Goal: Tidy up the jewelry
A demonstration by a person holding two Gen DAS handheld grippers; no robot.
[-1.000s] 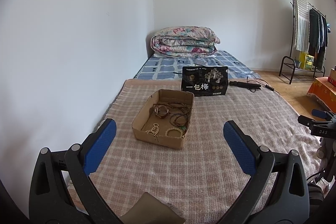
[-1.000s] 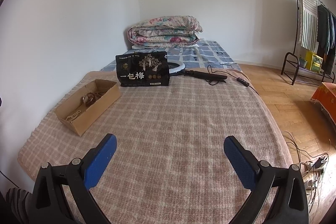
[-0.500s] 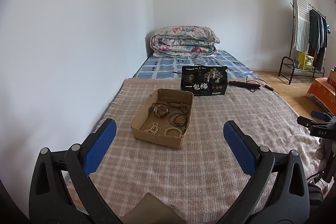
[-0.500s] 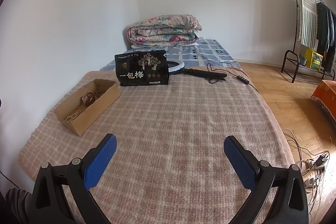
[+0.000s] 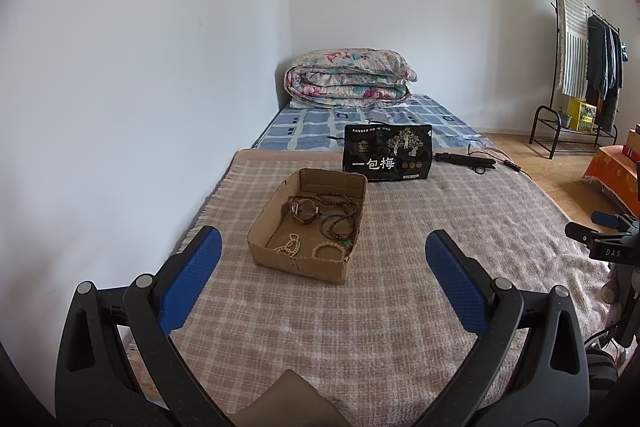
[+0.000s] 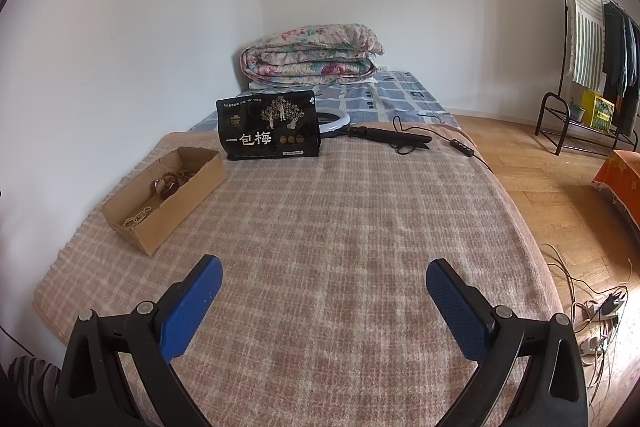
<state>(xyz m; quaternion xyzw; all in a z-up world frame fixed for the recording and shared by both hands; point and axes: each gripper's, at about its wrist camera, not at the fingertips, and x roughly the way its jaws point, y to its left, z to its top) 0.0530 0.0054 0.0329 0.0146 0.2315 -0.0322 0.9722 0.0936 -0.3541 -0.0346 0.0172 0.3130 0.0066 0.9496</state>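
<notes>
An open cardboard box (image 5: 298, 263) sits on the checked blanket (image 5: 360, 327), left of middle. It holds a brown watch (image 5: 305, 209), dark bead strands (image 5: 336, 227) and pale bead bracelets (image 5: 329, 251). The box also shows in the right wrist view (image 6: 176, 201) at the far left. My left gripper (image 5: 323, 255) is open and empty, just short of the box. My right gripper (image 6: 323, 281) is open and empty over bare blanket, well right of the box; it shows at the right edge of the left wrist view (image 5: 600, 233).
A black snack bag (image 5: 387, 158) stands behind the box. A black folded stand with cable (image 6: 390, 137) and a white ring light (image 6: 332, 119) lie beyond it. A folded floral quilt (image 5: 348, 77) sits at the wall. A clothes rack (image 5: 580, 67) and wires (image 6: 592, 307) are on the floor, right.
Both grippers have drifted slightly; the views shifted a little, and the box sits a bit higher in the left wrist view. Jaws stay open. Nothing was picked up.
</notes>
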